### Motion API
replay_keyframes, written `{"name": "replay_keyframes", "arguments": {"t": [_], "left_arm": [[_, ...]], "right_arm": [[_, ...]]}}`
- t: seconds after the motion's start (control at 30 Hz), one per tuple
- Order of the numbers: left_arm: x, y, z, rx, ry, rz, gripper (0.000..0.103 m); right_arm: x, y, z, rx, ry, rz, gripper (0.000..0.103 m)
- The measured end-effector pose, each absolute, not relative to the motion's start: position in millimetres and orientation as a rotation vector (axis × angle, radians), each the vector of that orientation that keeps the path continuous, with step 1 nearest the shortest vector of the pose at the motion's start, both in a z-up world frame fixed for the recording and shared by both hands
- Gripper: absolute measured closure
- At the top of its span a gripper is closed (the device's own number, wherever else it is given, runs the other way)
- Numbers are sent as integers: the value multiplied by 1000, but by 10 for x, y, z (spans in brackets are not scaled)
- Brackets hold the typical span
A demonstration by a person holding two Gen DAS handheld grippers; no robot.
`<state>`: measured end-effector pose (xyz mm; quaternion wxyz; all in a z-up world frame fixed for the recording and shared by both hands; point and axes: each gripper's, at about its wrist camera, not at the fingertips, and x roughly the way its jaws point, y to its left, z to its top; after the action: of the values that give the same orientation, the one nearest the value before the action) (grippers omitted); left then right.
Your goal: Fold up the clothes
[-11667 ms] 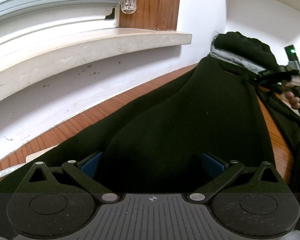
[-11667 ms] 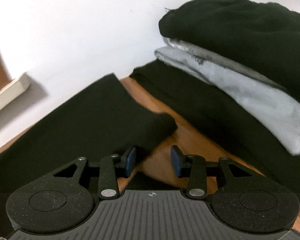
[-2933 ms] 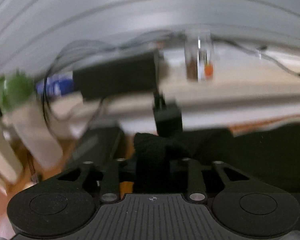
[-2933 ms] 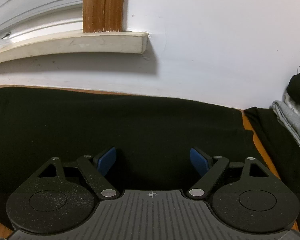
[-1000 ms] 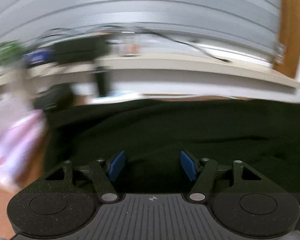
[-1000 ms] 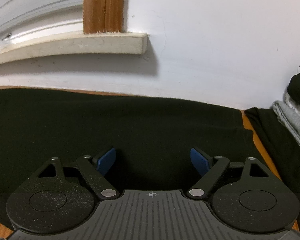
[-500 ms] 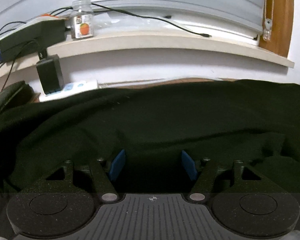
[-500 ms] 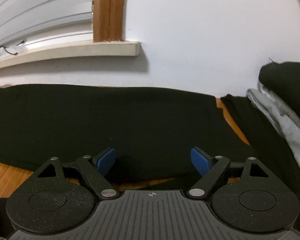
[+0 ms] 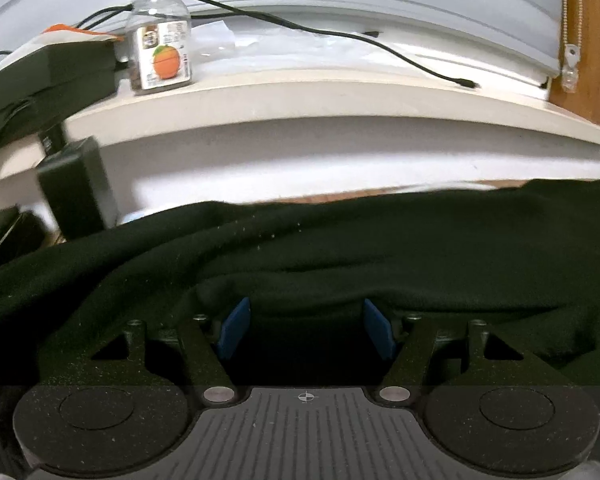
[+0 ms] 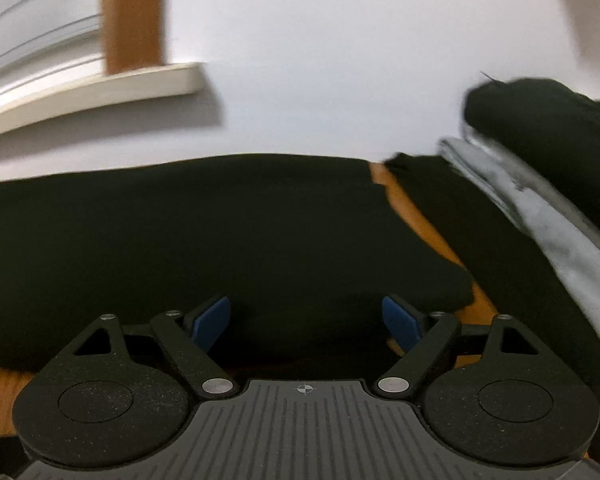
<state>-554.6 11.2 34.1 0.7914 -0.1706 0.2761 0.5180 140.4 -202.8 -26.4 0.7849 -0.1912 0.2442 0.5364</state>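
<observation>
A black garment (image 9: 380,240) lies spread along the wooden table under the window sill, rumpled in the left wrist view. My left gripper (image 9: 305,330) hovers low over a raised fold of it, open, blue pads (image 9: 233,330) apart with cloth lying between them. The same black garment (image 10: 220,232) looks flat in the right wrist view, its right end near bare wood. My right gripper (image 10: 307,322) stands open over its near right corner, nothing pinched.
A stack of folded clothes (image 10: 540,152), black over grey over black, sits at the right. On the sill (image 9: 340,100) stand a small jar (image 9: 162,60), a black box (image 9: 40,76) and cables. A black power adapter (image 9: 76,188) stands at the left by the garment.
The left gripper has moved in lower over the garment's fold and stays open. The right gripper has swung right and drawn back toward the garment's corner, bringing the folded stack closer into view.
</observation>
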Motion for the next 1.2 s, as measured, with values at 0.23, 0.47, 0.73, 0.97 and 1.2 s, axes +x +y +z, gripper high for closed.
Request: {"name": "replay_keyframes", "arguments": {"t": [0.23, 0.47, 0.73, 0.97, 1.2], "left_arm": [[-5498, 418, 323, -357, 599, 1111, 36], [-5408, 312, 355, -351, 607, 1136, 35], [-4810, -277, 653, -255, 554, 1014, 32], [-3868, -775, 695, -223, 558, 813, 31], [-2981, -1271, 623, -199, 560, 577, 46]], "right_arm": [[1573, -1951, -276, -387, 531, 1051, 21], [1585, -2148, -172, -294, 483, 1137, 21], [1529, -2574, -92, -334, 487, 1194, 21], [1483, -2953, -29, -359, 500, 1249, 30], [1389, -3112, -42, -383, 497, 1277, 35]]}}
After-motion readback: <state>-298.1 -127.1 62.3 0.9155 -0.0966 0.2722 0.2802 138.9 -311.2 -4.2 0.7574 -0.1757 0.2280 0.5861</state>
